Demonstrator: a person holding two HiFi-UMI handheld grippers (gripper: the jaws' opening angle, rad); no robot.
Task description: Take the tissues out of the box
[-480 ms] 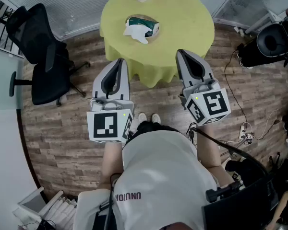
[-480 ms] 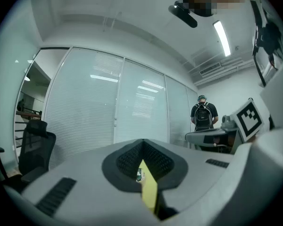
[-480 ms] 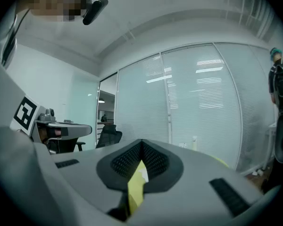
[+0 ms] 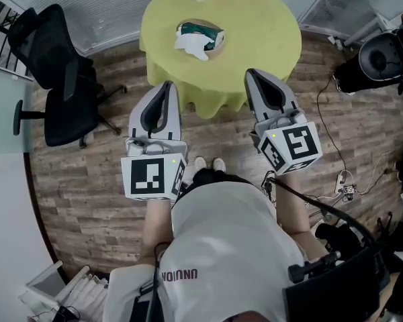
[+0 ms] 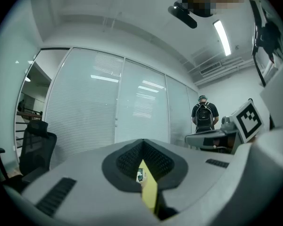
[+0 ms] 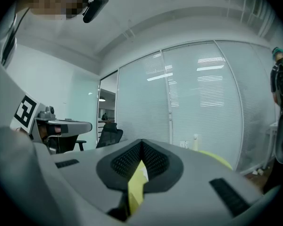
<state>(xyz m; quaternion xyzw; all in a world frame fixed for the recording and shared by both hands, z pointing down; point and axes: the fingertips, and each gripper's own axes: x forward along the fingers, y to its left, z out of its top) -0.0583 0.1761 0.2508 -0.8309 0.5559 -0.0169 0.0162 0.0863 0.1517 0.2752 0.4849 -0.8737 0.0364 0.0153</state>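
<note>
While the tissue box is set near the middle of the round table, which is covered with a yellow-green cloth, a white tissue is seen hanging partly out over the box's near left edge. Both grippers are held short of the table, close to the person's body and above the wooden floor. The left gripper is closed, its jaws brought together with nothing caught between them. The right gripper is likewise closed and empty. A black office chair is placed left of the table.
</note>
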